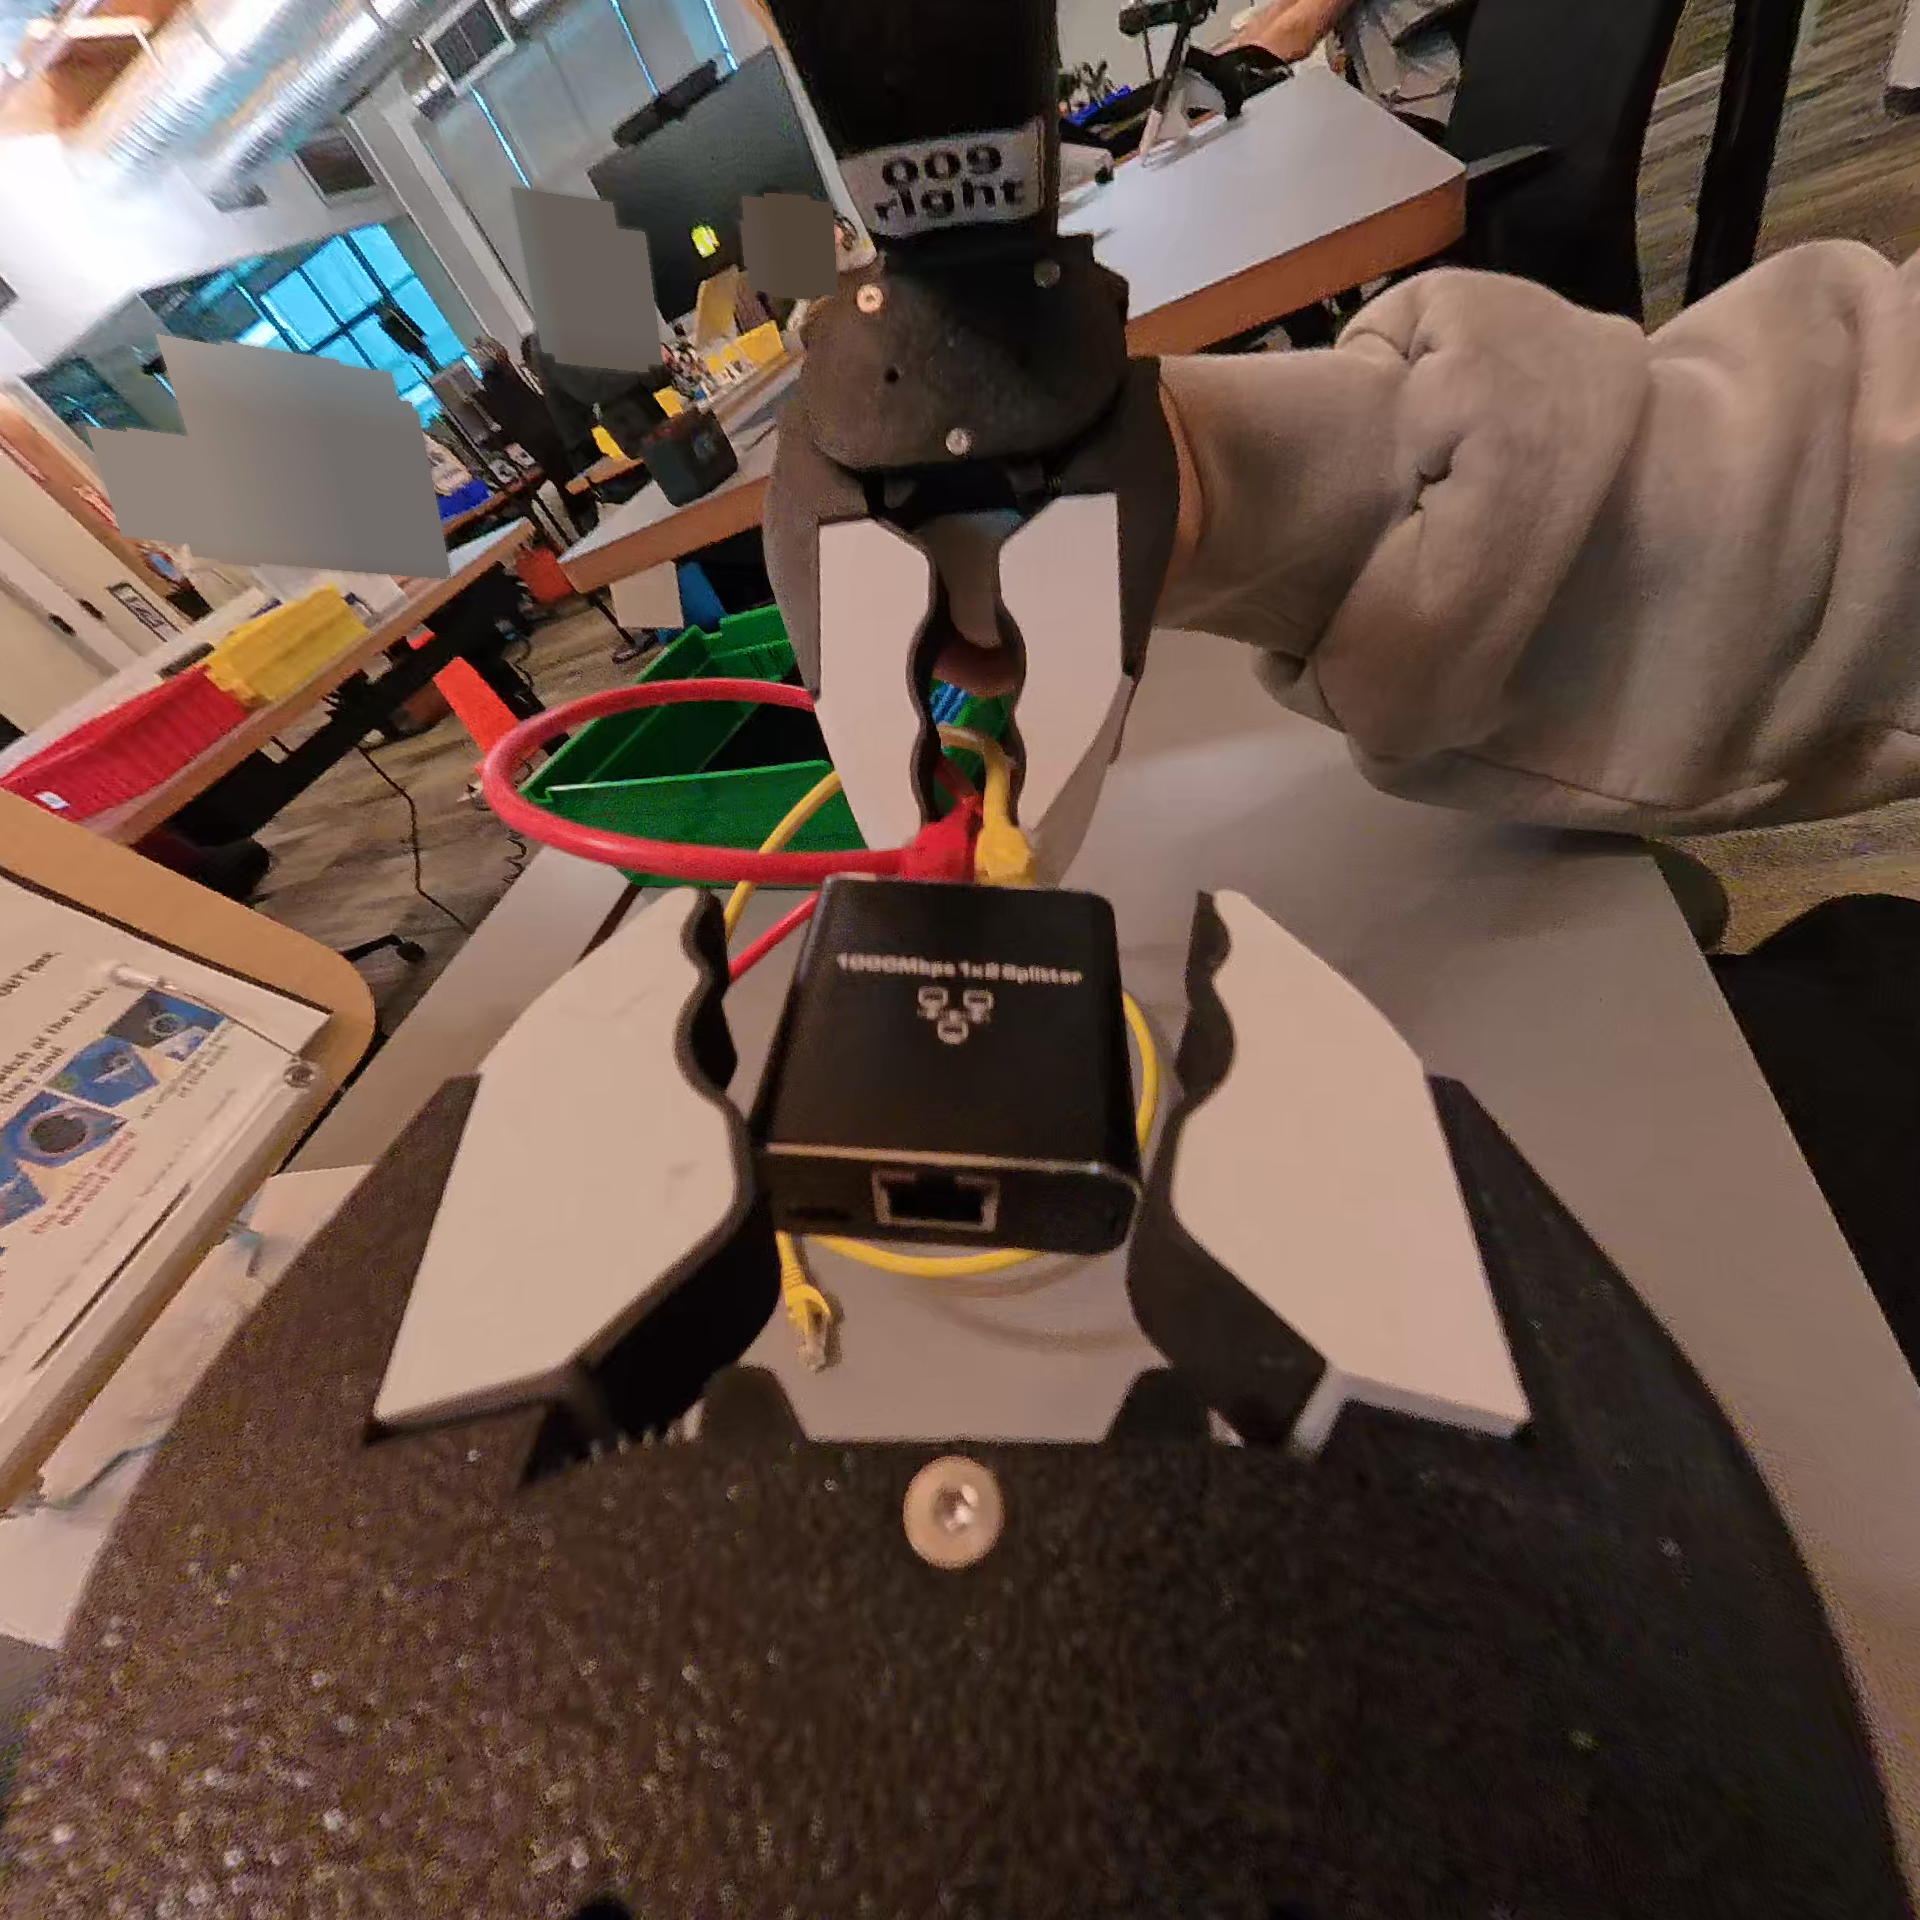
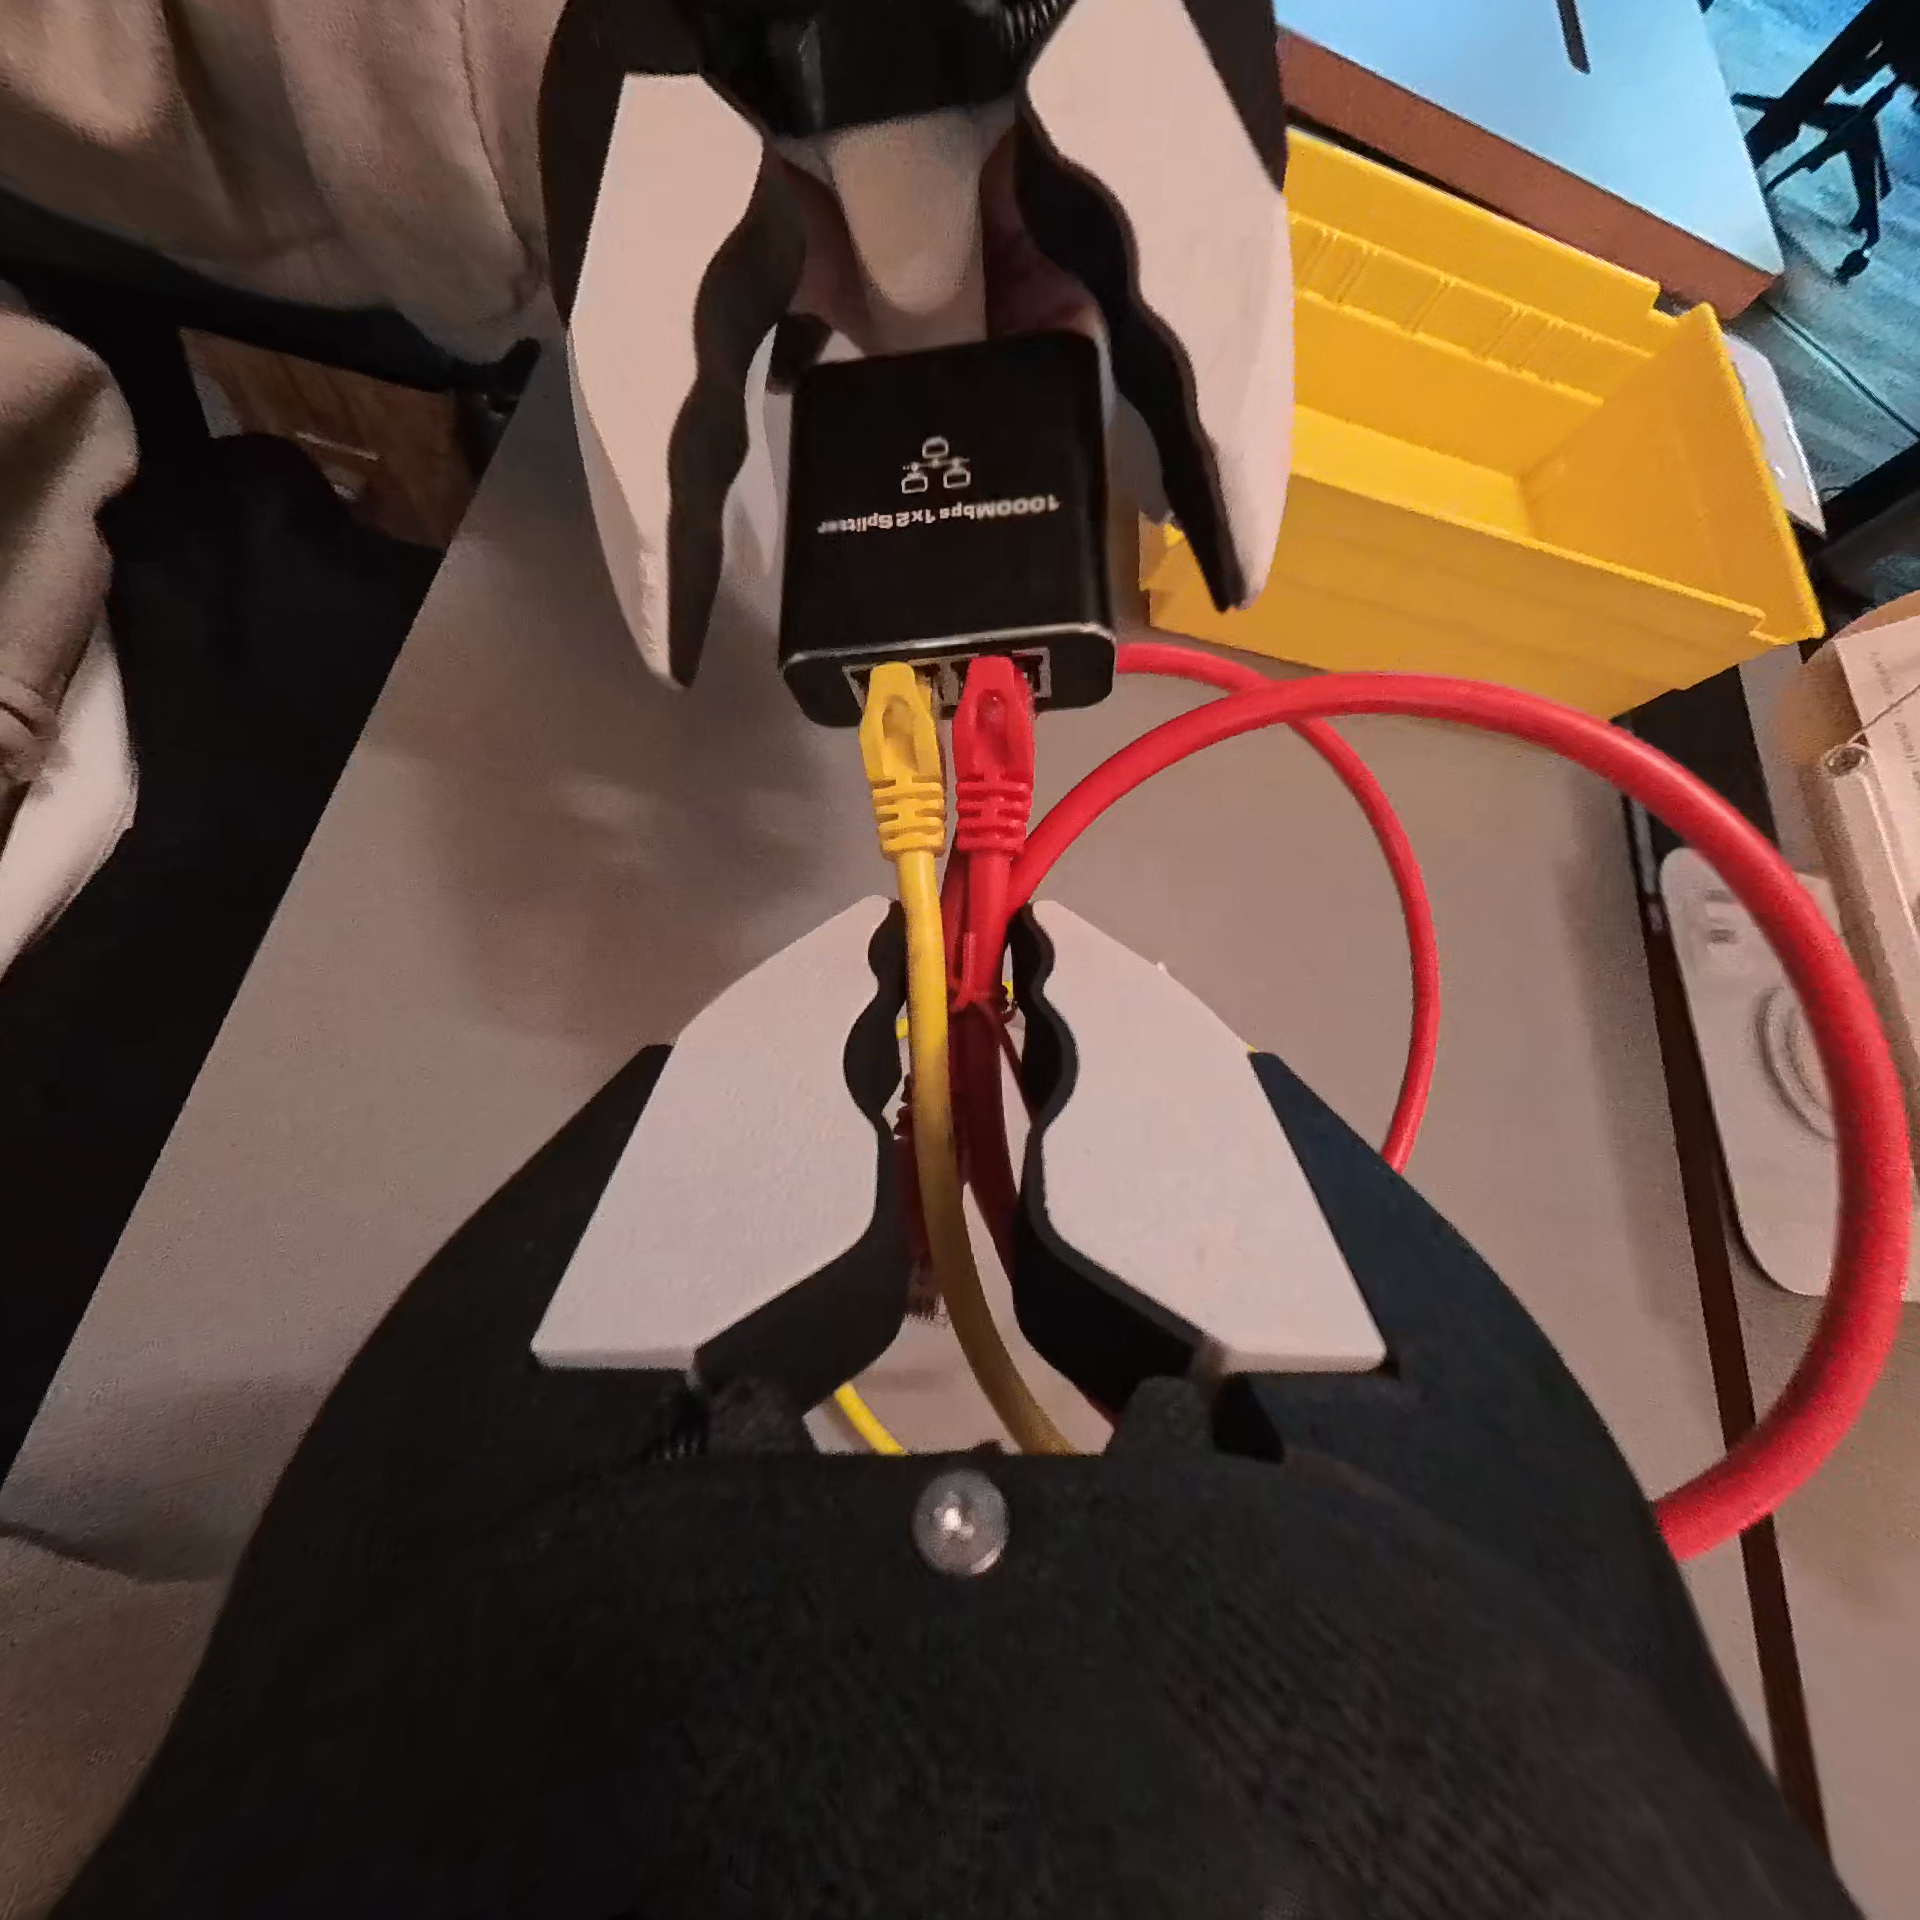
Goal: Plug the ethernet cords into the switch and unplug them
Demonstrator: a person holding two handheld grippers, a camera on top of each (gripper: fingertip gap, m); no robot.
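The black switch (image 1: 945,1049) sits between my left gripper's (image 1: 956,925) fingers, which are shut on its sides and hold it over the grey table (image 1: 1455,1039). One empty port faces the left wrist camera. On the far face, a yellow plug (image 2: 902,769) and a red plug (image 2: 992,769) sit in the two ports side by side. My right gripper (image 2: 961,935) is shut on the yellow cord (image 2: 930,1039) and the red cord (image 2: 982,935) just behind the plugs. It also shows in the left wrist view (image 1: 966,810). The yellow cord's other plug (image 1: 810,1320) lies loose under the switch.
The red cord loops wide to the right (image 2: 1787,1039). A yellow bin (image 2: 1507,499) stands beside the switch, a green bin (image 1: 675,769) behind it. A board with an instruction sheet (image 1: 125,1091) lies at the left. A person's grey sleeve (image 1: 1507,571) holds the right gripper. Left tips to right tips: about 4 centimetres.
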